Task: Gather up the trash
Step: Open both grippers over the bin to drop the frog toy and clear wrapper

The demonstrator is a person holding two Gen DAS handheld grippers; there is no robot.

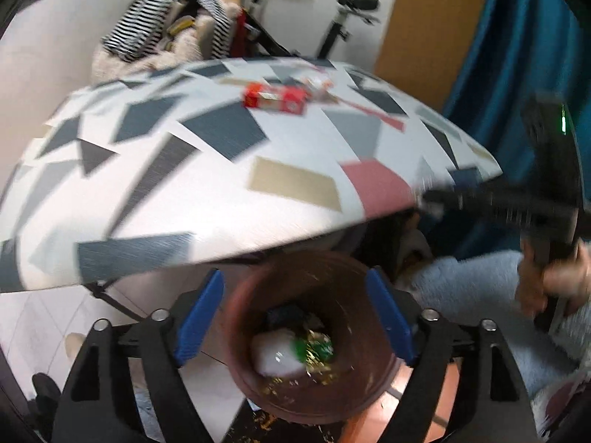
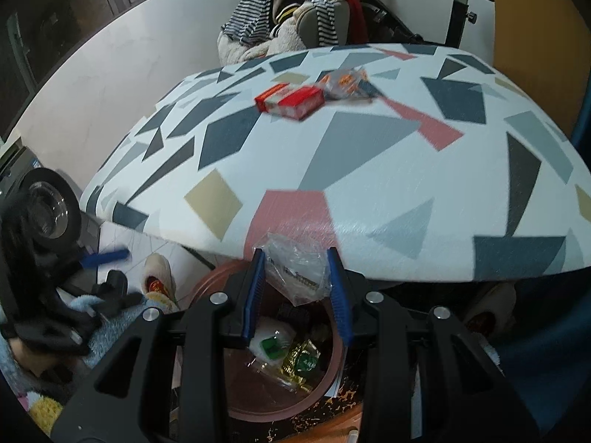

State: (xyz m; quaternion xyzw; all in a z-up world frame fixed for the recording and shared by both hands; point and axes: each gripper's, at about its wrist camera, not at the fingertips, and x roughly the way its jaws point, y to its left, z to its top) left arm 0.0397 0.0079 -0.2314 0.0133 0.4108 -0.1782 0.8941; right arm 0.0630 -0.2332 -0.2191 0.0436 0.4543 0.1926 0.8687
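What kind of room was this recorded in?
Probably a lived-in home room: an exercise bike draped with clothes, a patterned table, and a slippered foot on the floor.

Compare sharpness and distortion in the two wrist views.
Left wrist view: motion-smeared overall, the red carton and brown round bin soft. Right wrist view: crisper, the clear crinkled plastic wrapper readable. Both bow the patterned geometric table with fisheye curvature.
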